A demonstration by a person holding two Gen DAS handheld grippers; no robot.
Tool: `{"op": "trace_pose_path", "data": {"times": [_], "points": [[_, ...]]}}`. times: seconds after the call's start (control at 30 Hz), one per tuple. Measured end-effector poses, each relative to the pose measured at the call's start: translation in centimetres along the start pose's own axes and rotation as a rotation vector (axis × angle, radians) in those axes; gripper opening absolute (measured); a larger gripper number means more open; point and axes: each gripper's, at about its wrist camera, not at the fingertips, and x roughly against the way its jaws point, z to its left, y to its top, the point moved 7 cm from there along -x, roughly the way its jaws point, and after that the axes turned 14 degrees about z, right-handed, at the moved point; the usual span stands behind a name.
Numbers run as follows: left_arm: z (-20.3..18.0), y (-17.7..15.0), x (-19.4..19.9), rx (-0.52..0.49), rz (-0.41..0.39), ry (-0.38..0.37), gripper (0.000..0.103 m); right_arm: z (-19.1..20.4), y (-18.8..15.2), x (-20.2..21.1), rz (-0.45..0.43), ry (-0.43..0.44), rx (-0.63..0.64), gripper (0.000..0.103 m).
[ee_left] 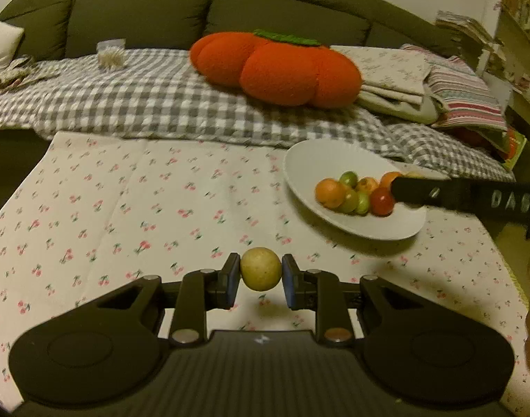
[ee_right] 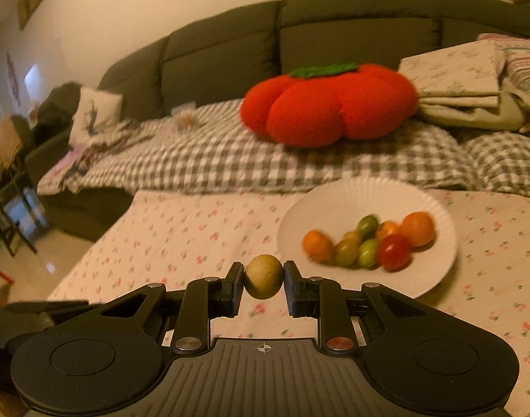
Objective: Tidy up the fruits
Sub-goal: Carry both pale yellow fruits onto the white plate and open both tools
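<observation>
Carrying one round fruit apiece, both grippers are hanging above the cherry-print tablecloth [ee_left: 143,187]. The left gripper [ee_left: 260,274] is clamped on a pale yellow fruit [ee_left: 260,269], pinched at its widest girth between the blue pads [ee_left: 234,283]. The right gripper [ee_right: 263,279] is squeezing a yellow-green fruit [ee_right: 263,277] the same way. Ahead and to the right of each gripper, the white plate [ee_right: 334,201] is already holding a cluster of orange, green and red fruits [ee_right: 369,243]. The step in hand looks like delivery to the plate. Doing it well likely means lowering each fruit close over a bare patch of plate before easing the grip, since round fruit is prone to rolling. Going one gripper at a time should be avoiding a collision over the plate.
</observation>
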Motion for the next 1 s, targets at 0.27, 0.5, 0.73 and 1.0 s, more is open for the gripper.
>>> {"op": "trace_pose_path", "data": {"times": [0.27, 0.5, 0.73, 1.0], "points": [[-2.1, 2.1, -0.1, -0.055, -0.025, -0.035, 0.024, -5.3, 2.3, 3.4, -0.083, -0.038, -0.118, 0.023], [-4.1, 4.7, -1.1, -0.104, -0.033, -0.060, 0.024, -8.7, 2.9, 4.1, -0.095, -0.076, -0.187, 0.023], [-5.5, 7.6, -3.5, -0.158, -0.041, -0.079, 0.024, -10.9, 3.1, 3.8, -0.089, -0.111, -0.221, 0.023], [-5.3, 9.6, -7.7, -0.129, -0.008, -0.124, 0.024, -12.6, 2.9, 1.3, -0.027, -0.146, -0.231, 0.023]]}}
